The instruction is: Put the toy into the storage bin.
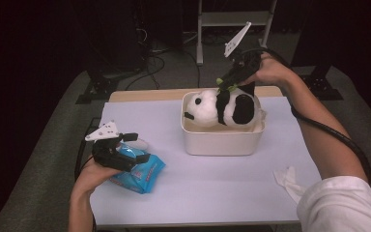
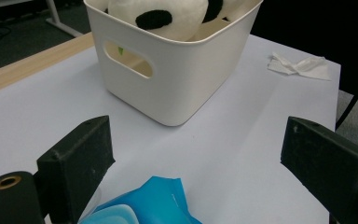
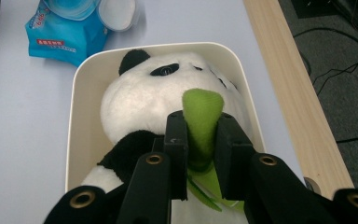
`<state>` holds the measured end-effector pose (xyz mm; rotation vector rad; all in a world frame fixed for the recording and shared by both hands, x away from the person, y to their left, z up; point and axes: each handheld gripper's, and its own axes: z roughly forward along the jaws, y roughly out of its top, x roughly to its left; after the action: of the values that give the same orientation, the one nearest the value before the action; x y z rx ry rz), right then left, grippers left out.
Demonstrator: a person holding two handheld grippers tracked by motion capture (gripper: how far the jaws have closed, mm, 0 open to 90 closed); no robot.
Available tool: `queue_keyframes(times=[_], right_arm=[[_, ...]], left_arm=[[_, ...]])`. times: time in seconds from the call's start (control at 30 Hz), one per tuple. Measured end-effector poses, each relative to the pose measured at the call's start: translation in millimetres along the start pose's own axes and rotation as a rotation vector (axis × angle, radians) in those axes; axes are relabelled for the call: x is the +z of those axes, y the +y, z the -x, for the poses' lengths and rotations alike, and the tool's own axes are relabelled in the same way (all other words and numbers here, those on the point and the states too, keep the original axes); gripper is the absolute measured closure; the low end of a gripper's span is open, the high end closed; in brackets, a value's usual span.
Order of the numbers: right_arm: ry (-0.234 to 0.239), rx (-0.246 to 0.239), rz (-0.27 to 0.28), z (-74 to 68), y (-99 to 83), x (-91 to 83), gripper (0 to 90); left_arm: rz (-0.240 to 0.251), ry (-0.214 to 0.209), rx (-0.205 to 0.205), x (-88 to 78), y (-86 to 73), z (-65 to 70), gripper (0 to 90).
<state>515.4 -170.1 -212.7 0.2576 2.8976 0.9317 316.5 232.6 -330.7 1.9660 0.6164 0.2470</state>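
Observation:
A black-and-white panda plush (image 1: 222, 107) lies in a white bin (image 1: 221, 142) at the back middle of the table. From behind the bin, my right gripper (image 1: 229, 83) reaches down over the panda. The right gripper view shows that gripper (image 3: 200, 135) shut on a green cloth piece (image 3: 203, 109) attached to the panda (image 3: 140, 102). My left gripper (image 1: 135, 147) sits at the table's front left, over a blue wipes pack (image 1: 142, 174). In its own view my left gripper (image 2: 200, 163) is open, its jaws wide apart above the pack (image 2: 154, 203).
A crumpled white tissue (image 1: 287, 179) lies near the front right edge. The bin (image 2: 177, 88) has a handle slot in its side. A wooden strip borders the far edge of the table. Cables and stands lie on the floor behind.

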Motion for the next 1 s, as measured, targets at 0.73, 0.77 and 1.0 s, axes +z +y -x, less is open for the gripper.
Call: queue_keyframes(times=[0.73, 0.77, 1.0], right_arm=[[0.044, 0.047, -0.016, 0.1, -29.7, 35.2, 75.8], [0.046, 0.045, -0.015, 0.1, -30.7, 37.0, 75.8], [0.059, 0.049, -0.023, -2.3, -38.9, 51.5, 75.7]], left_arm=[[-0.006, -0.001, 0.01, 0.6, 1.2, 1.7, 8.0], [-0.007, -0.001, 0.01, 0.7, 1.3, 1.8, 8.0], [-0.006, -0.004, 0.01, 1.4, 1.5, 2.9, 8.0]])
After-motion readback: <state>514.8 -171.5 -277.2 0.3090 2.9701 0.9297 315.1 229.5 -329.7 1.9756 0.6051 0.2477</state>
